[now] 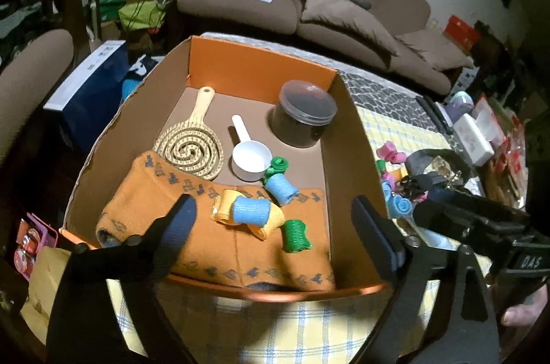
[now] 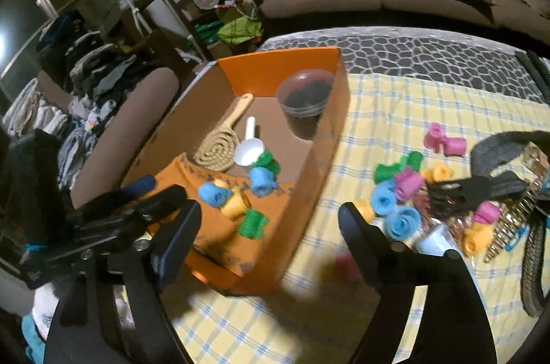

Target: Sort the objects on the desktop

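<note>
Both pairs of fingers are spread wide and hold nothing. Your left gripper [image 1: 273,228] hangs over the orange cardboard box [image 1: 261,63], where several foam hair rollers [image 1: 249,209] lie on an orange cloth. Your right gripper [image 2: 270,226] is near the loose rollers [image 2: 404,221] on the checked tablecloth [image 2: 395,109]. Pick one roller at the pile's edge and close across its middle.

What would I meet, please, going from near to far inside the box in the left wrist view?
Orange cloth → green roller → white scoop → hairbrush → dark jar → the box's far orange wall.
</note>
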Action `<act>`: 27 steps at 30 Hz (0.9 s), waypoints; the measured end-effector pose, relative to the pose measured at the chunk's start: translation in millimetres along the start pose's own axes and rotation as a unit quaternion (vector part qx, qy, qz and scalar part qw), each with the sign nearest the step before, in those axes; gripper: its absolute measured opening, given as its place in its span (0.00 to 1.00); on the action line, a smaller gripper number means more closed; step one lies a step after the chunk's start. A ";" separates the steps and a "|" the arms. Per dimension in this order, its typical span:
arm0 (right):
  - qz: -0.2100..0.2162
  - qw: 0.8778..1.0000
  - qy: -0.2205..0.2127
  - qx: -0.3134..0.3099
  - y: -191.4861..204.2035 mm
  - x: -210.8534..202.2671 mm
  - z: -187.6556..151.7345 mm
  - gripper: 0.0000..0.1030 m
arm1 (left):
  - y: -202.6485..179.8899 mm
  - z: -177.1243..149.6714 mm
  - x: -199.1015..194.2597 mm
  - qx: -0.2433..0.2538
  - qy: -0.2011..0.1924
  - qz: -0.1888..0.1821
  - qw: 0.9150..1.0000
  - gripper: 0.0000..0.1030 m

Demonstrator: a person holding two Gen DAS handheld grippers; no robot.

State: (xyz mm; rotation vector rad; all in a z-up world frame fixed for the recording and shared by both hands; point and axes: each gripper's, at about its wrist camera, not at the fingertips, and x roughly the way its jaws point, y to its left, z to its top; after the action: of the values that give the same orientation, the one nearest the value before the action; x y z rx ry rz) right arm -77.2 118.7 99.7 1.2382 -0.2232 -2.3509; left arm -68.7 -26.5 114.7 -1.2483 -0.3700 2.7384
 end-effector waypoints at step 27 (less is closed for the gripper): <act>-0.198 0.978 -0.059 0.039 -47.4 -65.3 -99.7 0.99 | -23.0 -95.1 -34.4 0.047 -0.037 0.027 0.998 1.00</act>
State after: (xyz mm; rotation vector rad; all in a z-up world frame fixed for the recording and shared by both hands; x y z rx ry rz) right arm 19.5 198.7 73.3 1.2768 -0.1136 -2.7847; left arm 25.6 5.4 85.7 -1.1541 -0.2150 2.8171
